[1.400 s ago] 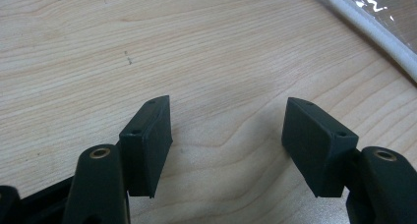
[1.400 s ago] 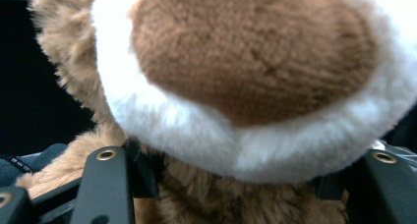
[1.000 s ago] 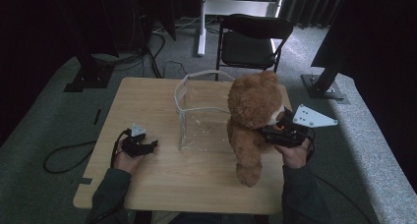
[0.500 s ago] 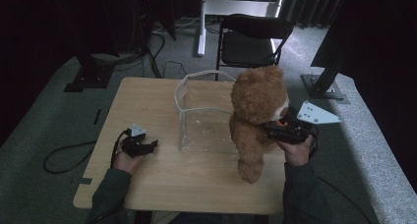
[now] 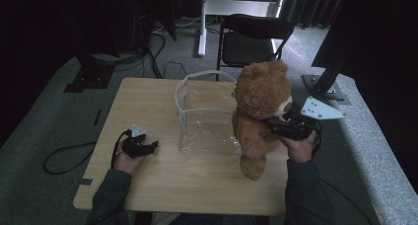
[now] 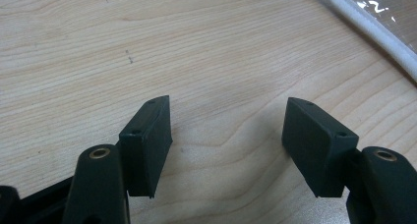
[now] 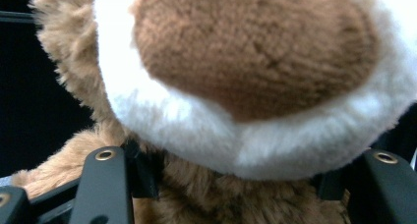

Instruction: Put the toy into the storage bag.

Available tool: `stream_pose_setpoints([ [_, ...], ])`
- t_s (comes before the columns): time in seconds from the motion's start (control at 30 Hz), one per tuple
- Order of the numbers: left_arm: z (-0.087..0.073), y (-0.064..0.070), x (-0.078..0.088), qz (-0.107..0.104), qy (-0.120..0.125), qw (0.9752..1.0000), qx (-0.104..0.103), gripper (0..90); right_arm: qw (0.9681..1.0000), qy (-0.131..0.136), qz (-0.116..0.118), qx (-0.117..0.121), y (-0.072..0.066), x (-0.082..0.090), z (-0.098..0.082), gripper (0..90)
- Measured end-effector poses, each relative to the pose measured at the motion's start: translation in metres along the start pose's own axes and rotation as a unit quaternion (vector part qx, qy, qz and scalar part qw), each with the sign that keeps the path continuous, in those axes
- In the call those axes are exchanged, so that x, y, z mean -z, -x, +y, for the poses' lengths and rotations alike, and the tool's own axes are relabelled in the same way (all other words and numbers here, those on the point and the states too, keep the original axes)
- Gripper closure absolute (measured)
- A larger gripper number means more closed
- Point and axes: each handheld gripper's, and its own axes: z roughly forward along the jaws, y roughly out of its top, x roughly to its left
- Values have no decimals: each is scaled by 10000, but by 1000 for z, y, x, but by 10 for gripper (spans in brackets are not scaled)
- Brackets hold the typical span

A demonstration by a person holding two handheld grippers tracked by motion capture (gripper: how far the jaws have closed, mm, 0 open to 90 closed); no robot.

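Observation:
A brown teddy bear (image 5: pixel 259 111) with a white-rimmed snout (image 7: pixel 255 62) hangs upright at the table's right side, beside a clear plastic bag (image 5: pixel 204 111). My right gripper (image 5: pixel 273 128) is shut on the bear's body just under the snout, its jaws sunk into the fur (image 7: pixel 236 184). Whether the bear's lower foot touches the table I cannot tell. My left gripper (image 5: pixel 150 147) rests low on the wood at the left, open, with nothing between its pads (image 6: pixel 228 135). The bag's white rim (image 6: pixel 373 30) runs past the upper right corner of the left gripper view.
The wooden table (image 5: pixel 148 101) has bare wood to the left of and in front of the bag. A black chair (image 5: pixel 254 37) stands behind the table. Cables (image 5: pixel 64 158) lie on the grey floor at the left, and a stand base (image 5: pixel 328 84) sits at the right.
The bear and my right gripper have shifted slightly up and to the right. The left gripper has stayed where it was.

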Motion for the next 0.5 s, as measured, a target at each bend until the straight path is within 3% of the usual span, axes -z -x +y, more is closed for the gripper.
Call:
stream_pose_setpoints([
  [0.5, 0, 0, 0, 3, 0, 10000, 5, 363, 9999, 61, -108, 53, 10, -1, 11, 360],
])
